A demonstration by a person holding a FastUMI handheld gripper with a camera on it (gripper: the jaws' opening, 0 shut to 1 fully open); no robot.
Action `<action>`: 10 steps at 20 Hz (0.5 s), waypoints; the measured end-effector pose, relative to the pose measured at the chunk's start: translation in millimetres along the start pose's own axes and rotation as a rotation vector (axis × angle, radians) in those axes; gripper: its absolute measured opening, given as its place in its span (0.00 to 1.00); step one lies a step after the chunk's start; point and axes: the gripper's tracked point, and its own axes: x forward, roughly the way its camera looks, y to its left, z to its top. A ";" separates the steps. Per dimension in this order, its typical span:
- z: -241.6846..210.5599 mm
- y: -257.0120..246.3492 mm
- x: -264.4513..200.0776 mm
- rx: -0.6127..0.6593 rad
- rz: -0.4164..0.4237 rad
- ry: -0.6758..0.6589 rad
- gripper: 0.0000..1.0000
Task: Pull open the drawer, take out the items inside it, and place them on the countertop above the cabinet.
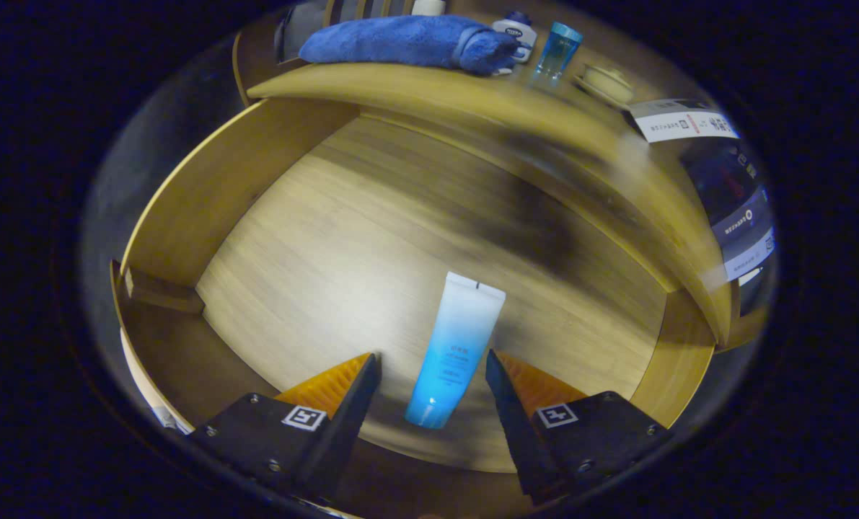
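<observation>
I look down into the pulled-out wooden drawer (205, 194). A white-and-blue squeeze tube (456, 349) lies flat on the drawer floor, its blue cap end toward me. My gripper (433, 364) hovers over it, open, one finger on each side of the tube's lower half, with a gap between each finger and the tube. On the countertop (429, 90) beyond the drawer lie a rolled blue towel (407, 42), a small white bottle with a dark cap (516, 30), a clear blue bottle (559, 49) and a small cream-coloured jar (606, 83).
The drawer's side walls rise left and right of the tube; a small wooden block (162, 290) sits in the near-left corner. A white label strip (681, 124) lies at the countertop's right end. Bare countertop shows in front of the towel.
</observation>
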 end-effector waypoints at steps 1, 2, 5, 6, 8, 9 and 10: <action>-2.6 -0.7 2.2 0.000 -0.003 0.015 0.90; -5.1 0.0 3.2 -0.002 -0.003 0.028 0.90; -7.1 5.7 3.1 0.017 0.015 0.035 0.86; -5.6 3.2 7.7 0.028 0.018 0.021 0.82; -2.2 9.0 16.6 0.062 0.050 -0.004 0.59; -1.4 8.2 8.7 0.074 0.049 -0.017 0.48; -2.5 8.2 8.5 0.065 0.048 -0.024 0.41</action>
